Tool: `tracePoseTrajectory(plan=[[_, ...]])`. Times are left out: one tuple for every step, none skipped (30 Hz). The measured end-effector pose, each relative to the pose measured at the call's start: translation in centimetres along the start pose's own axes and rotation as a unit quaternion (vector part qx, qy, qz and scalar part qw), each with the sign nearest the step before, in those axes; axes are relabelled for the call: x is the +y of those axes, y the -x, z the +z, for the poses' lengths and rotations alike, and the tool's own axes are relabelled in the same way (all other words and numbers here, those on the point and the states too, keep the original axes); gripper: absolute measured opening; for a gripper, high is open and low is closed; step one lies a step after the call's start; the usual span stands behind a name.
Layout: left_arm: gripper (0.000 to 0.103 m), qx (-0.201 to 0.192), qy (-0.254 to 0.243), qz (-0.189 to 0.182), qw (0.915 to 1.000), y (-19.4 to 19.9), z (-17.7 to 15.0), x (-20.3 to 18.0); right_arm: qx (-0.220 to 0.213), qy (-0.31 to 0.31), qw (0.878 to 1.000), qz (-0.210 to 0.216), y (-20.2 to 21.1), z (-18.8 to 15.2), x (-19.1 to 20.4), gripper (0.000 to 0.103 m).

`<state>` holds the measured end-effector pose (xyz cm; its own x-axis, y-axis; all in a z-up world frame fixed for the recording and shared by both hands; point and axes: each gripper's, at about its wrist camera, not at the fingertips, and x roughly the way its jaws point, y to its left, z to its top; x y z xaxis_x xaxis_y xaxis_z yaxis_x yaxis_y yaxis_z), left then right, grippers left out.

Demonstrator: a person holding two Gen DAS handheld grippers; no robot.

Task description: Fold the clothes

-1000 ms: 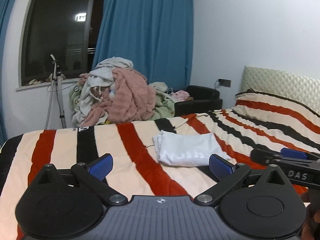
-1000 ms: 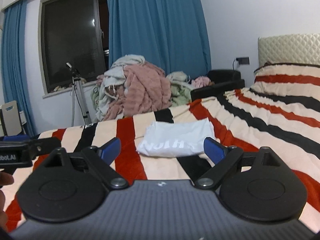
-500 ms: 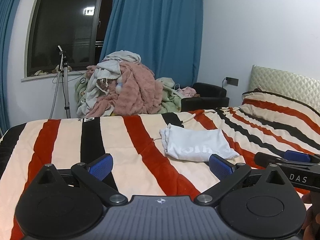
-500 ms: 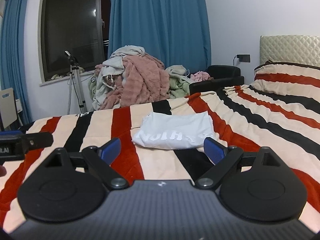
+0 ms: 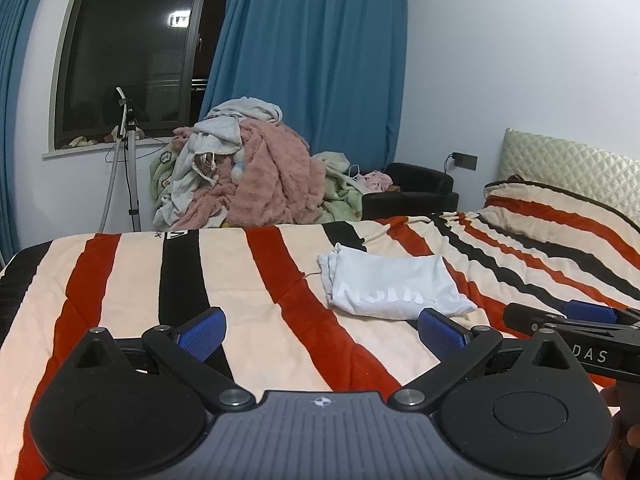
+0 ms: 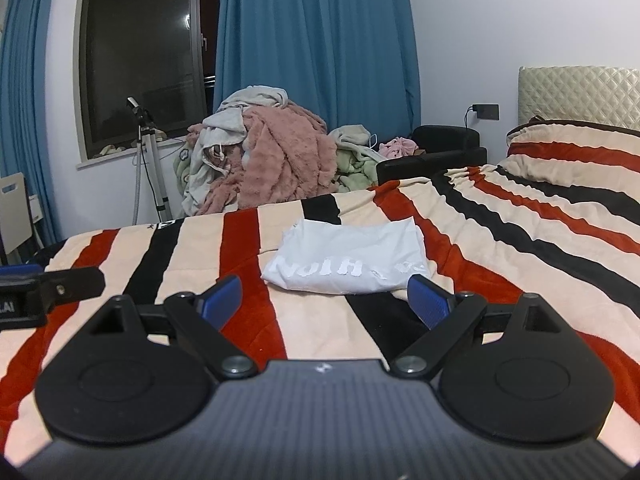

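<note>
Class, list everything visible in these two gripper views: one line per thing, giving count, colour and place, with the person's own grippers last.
shirt: one, white, folded flat on the blanket
blanket: one, cream with red and black stripes, covering the bed
clothes pile: one, pink, grey and green, behind the bed under the window
curtains: blue, beside the window
window: one, dark, back wall
tripod: one, silver, left of the pile
armchair: one, black, by the wall
headboard: one, cream quilted, right
left gripper: black, blue pads, open, empty
right gripper: black, blue pads, open, empty
</note>
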<state>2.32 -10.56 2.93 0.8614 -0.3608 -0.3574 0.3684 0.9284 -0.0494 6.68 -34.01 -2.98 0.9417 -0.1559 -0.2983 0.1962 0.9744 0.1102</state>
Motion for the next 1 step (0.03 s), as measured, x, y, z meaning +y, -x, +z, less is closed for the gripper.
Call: tracePoseTrajectory(plan=[[0.103,-0.001,0.0,0.001,1.0,0.01,-0.01,-0.01,0.0,0.0,1.0,0.0,0.01,-0.01,-0.01,0.091]])
